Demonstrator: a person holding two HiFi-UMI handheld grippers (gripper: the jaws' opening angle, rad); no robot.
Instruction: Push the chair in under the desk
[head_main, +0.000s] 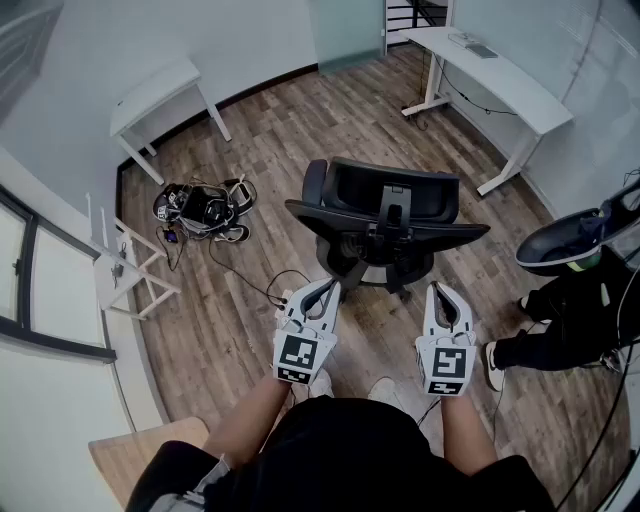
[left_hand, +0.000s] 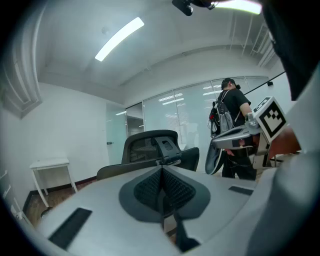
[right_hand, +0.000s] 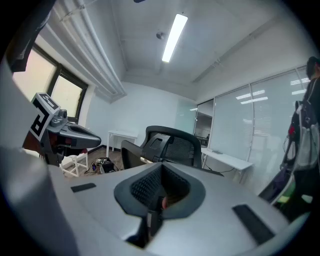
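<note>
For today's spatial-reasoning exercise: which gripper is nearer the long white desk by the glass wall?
Right. The desk stands ahead-right of the right gripper; the left gripper sits farther left, behind the chair.

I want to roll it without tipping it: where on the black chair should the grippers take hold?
I'd take the chair by the top edge of its backrest, from behind. That edge is wide and turned toward you, so the left gripper and right gripper can each take one side of the centre post. Both are shut: open them first.
</note>
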